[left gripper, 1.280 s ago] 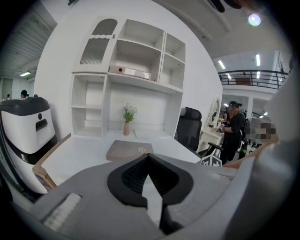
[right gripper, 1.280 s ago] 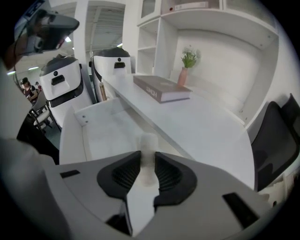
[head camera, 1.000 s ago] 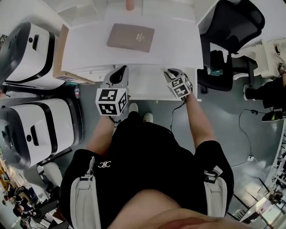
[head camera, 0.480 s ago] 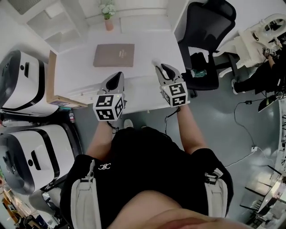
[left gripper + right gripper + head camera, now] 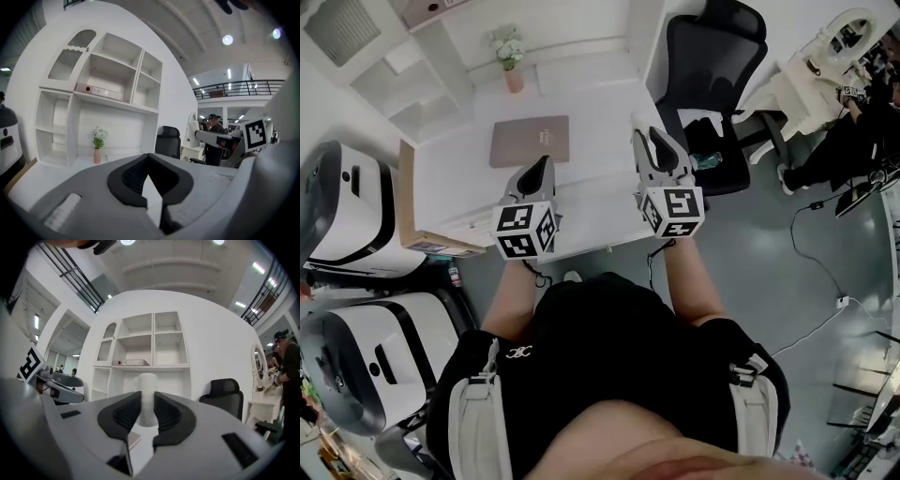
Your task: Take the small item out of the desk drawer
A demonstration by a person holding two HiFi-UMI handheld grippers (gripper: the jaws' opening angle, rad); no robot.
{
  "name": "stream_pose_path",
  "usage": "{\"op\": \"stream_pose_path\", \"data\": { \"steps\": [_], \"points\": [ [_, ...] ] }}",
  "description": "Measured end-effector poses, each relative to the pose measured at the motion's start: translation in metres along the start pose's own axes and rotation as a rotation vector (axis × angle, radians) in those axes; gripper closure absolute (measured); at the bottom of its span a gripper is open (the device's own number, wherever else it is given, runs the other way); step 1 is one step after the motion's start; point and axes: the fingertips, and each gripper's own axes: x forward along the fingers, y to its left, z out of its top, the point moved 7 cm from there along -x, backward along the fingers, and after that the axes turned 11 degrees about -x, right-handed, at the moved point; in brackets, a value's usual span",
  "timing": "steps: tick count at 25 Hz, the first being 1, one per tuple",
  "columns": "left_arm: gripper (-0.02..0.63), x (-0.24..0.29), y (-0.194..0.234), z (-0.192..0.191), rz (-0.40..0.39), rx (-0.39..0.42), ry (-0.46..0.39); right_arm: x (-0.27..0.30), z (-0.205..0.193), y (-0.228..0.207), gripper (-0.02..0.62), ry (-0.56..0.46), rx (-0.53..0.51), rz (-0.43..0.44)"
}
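Above the white desk (image 5: 591, 94) I hold both grippers side by side. My right gripper (image 5: 641, 129) (image 5: 147, 400) is shut on a small white item (image 5: 147, 383), an upright cylinder-shaped piece standing up between the black pads. It hangs over the desk's right edge. In the head view the item is hard to make out against the white top. My left gripper (image 5: 542, 162) (image 5: 149, 157) hovers over the desk's front middle, its jaws shut with nothing between them. No open drawer shows along the desk's front edge (image 5: 581, 246).
A brown book (image 5: 530, 141) lies on the desk, and a vase with flowers (image 5: 513, 70) stands at the back by white shelves (image 5: 108, 93). A black office chair (image 5: 712, 56) is to the right. White machines (image 5: 337, 216) and a cardboard panel (image 5: 405, 202) stand left.
Both grippers have risen from the desk's front edge to over the desktop. The right one carries the white item up and to the right, and the head view has tilted toward the shelves.
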Motion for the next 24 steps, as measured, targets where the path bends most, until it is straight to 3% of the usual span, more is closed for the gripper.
{"op": "stream_pose_path", "data": {
  "steps": [24],
  "points": [
    [0.592,0.001,-0.004,0.012,-0.041,0.025,-0.024,-0.009,-0.007,0.002,0.509,-0.016,0.073,0.012]
  ]
}}
